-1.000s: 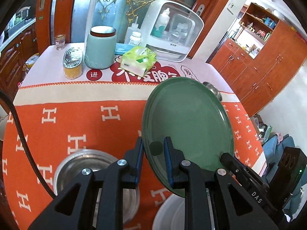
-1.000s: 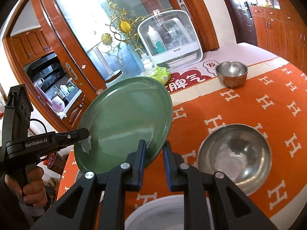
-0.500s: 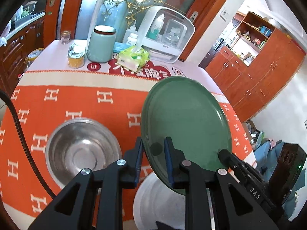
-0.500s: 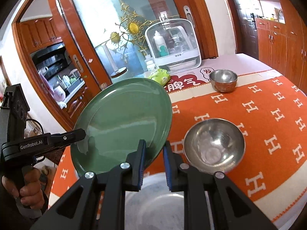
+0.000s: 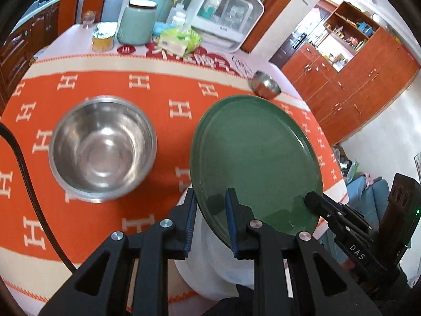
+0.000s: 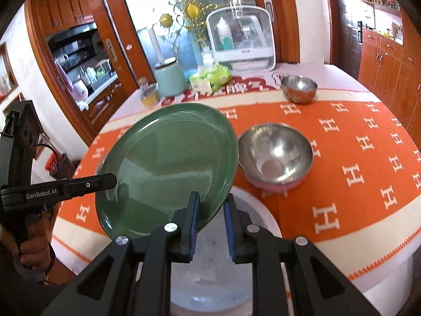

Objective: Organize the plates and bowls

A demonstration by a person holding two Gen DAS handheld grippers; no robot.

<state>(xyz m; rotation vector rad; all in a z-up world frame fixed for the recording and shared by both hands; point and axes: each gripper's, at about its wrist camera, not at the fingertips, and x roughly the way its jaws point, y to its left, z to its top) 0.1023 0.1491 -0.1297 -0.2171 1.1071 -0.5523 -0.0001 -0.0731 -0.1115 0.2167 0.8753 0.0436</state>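
Round table under orange H-print cloth (image 5: 163,87). Red-brown wood cabinets (image 5: 363,68) along right wall, open shelves (image 5: 350,30) above. Glass door (image 6: 168,26) with gold ornament behind. Kitchen counter (image 6: 86,79) through left doorway. White walls, bright daylight.

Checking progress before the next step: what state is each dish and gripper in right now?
green plate: lifted, tilted, gripped at opposite rims.
left gripper: jaws shut on plate.
right gripper: jaws shut on plate.
large steel bowl: upright, empty, on tablecloth.
small steel bowl: upright, far side.
white plate: beneath green plate.
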